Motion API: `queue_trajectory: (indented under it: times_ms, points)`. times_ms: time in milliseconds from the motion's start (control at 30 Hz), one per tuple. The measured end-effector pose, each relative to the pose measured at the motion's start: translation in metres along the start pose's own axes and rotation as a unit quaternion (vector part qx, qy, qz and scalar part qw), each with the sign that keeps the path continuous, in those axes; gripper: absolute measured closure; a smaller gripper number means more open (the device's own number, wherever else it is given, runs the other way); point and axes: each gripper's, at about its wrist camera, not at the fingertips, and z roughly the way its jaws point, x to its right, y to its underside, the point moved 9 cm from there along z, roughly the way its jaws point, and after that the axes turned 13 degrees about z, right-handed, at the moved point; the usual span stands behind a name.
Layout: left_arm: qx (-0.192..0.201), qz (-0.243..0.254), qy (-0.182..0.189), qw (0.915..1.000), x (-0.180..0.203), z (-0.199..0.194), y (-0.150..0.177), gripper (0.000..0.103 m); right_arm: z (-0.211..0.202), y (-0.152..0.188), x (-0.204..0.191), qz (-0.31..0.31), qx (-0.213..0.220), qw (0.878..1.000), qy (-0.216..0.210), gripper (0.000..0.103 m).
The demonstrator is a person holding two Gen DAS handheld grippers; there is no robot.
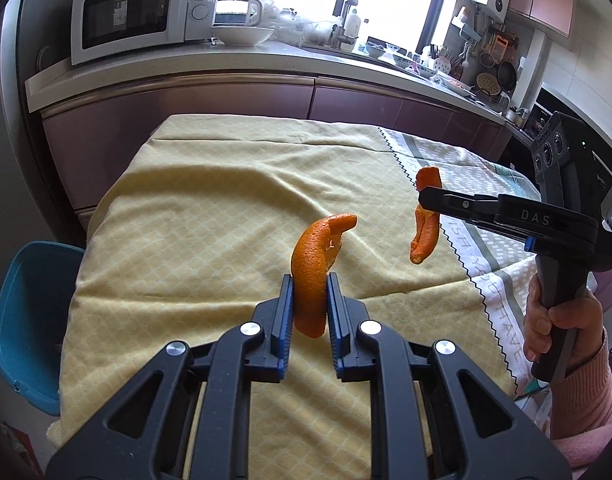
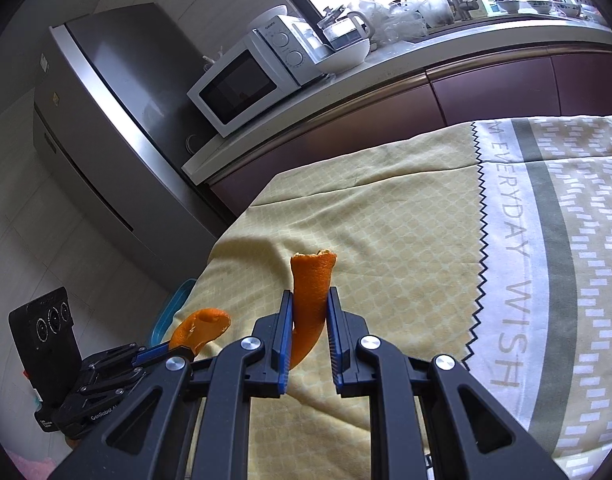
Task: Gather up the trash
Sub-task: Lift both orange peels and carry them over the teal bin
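Note:
My left gripper [image 1: 310, 286] is shut on a curved orange peel [image 1: 311, 268] and holds it above the yellow tablecloth [image 1: 210, 216]. My right gripper [image 2: 309, 300] is shut on a second orange peel [image 2: 311, 292], also above the cloth. In the left wrist view the right gripper [image 1: 423, 196] reaches in from the right with its peel [image 1: 423, 232] hanging down. In the right wrist view the left gripper [image 2: 174, 350] sits low at the left with its peel [image 2: 200, 328].
A blue plastic bin [image 1: 30, 320] stands on the floor left of the table; its edge shows in the right wrist view [image 2: 174, 304]. A patterned white cloth [image 2: 553, 264] covers the table's right side. A counter with a microwave [image 1: 138, 12] runs behind; a fridge [image 2: 118, 120] stands left.

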Motion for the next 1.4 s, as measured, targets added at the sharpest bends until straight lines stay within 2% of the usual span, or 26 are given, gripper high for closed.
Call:
queue_trajectory:
  times_ms: [767,1400]
  points:
    - [0.013,-0.041,-0.043,0.9981,-0.050,-0.036,0.022,0.087,0.037,0.026,-0.054,-0.032,-0.044,0.998,-0.031,0.088]
    - [0.025,-0.072,-0.089,0.9931,-0.095,-0.071,0.038,0.087,0.069,0.044,-0.103,-0.067,-0.078,0.993,-0.056,0.088]
